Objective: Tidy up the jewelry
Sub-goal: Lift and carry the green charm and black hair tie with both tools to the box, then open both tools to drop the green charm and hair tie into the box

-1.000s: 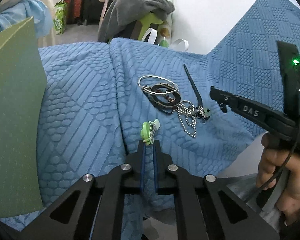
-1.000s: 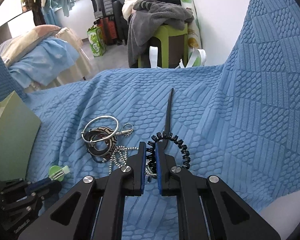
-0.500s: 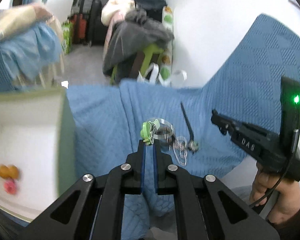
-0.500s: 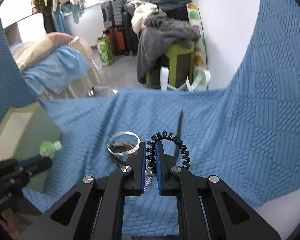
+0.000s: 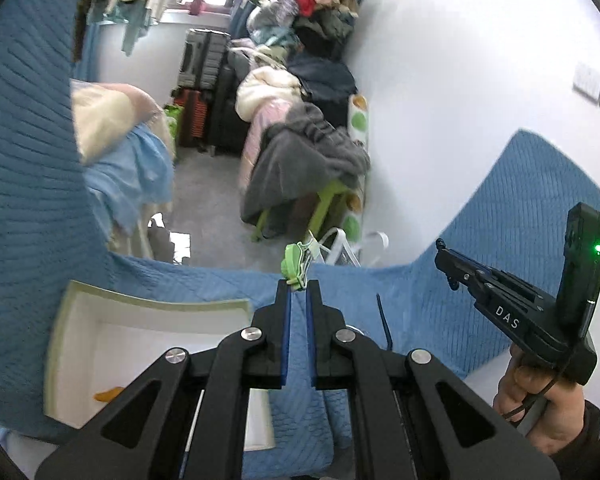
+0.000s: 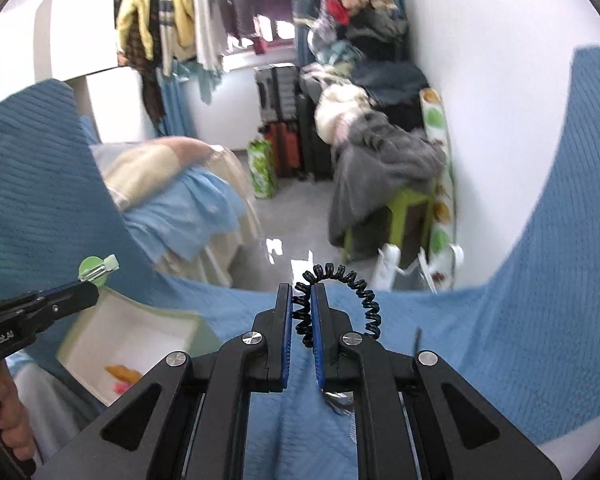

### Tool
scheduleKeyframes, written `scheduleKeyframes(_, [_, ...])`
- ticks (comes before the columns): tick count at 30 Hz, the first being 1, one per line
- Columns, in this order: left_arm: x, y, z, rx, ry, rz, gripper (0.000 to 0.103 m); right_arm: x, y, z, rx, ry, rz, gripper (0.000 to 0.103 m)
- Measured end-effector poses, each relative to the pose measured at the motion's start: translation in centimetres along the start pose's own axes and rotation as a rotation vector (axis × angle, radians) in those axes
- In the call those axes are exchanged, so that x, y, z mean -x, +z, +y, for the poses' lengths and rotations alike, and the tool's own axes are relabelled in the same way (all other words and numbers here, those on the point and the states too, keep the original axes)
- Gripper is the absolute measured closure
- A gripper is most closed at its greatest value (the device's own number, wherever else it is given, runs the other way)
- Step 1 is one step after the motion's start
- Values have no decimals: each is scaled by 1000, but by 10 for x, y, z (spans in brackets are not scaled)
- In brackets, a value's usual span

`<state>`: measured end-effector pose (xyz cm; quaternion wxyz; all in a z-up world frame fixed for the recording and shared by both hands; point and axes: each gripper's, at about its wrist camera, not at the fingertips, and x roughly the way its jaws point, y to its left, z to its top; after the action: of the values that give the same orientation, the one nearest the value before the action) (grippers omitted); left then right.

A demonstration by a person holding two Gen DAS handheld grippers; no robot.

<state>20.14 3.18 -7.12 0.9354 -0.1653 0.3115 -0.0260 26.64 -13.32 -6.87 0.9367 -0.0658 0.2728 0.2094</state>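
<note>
A green hair clip [image 5: 296, 265] is clamped at its lower end between the blue pads of the left gripper [image 5: 298, 292], with the clip body projecting past the fingertips. In the right wrist view the same clip [image 6: 98, 268] is seen at 9 o'clock, held out from the tip of the left gripper [image 6: 85, 291] above the near edge of an open box [image 6: 112, 312]. A black coiled hair tie [image 6: 340, 300] is grasped by the right gripper [image 6: 302, 300]: one side of the coil is pinched between the pads and the remainder arcs out toward 2 o'clock. The jaws of both grippers are closed down tightly on these items.

The box [image 5: 80, 308] is pale green outside and white inside. In the left wrist view it is located at 8 o'clock from the left gripper, resting on a blue textured cloth [image 5: 440, 320]. An orange item [image 5: 108, 394] lies on the box floor; in the right wrist view an orange item [image 6: 121, 372] and a pink item [image 6: 121, 388] lie together there.

A thin dark strap [image 5: 384, 326] lies on the cloth at 3 o'clock from the left gripper. The right gripper [image 5: 444, 256] is seen farther toward 3 o'clock, held by a hand [image 5: 540, 400], with a green lamp [image 5: 599, 247] lit on its body. A hand [image 6: 8, 412] gripping the left handle is seen at 8 o'clock in the right wrist view.
</note>
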Motion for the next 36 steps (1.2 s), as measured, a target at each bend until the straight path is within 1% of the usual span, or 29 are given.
scheduleKeyframes(6, [25,8,40,53,52,-46,96,0,16,56,55,86,-15,96])
scheduleKeyframes(10, [26,1,62,70,78,-33,96,-8,14,89,88,139,6,96])
scheduleKeyframes(14, [24,-6,88,99,111,-1,96,-21,2,117,115,176,53,96])
scheduleKeyframes(17, [22,-12,102,116,123,23,96,-38,-11,136,128,203,107,96])
scheduleKeyframes(22, [18,-28,124,134,151,83,96,-58,-35,158,146,230,189,96])
scheduleKeyframes(29, [2,-47,150,157,188,179,96,-84,-63,179,161,244,302,95])
scheduleKeyframes(32, [-7,-55,158,151,231,219,96,-92,-74,182,158,248,338,95])
scheduleKeyframes(34, [-10,-59,162,162,225,241,96,-97,-81,185,160,242,361,95])
scheduleKeyframes(36, [-10,-61,163,165,229,246,96,-101,-86,184,153,244,380,95])
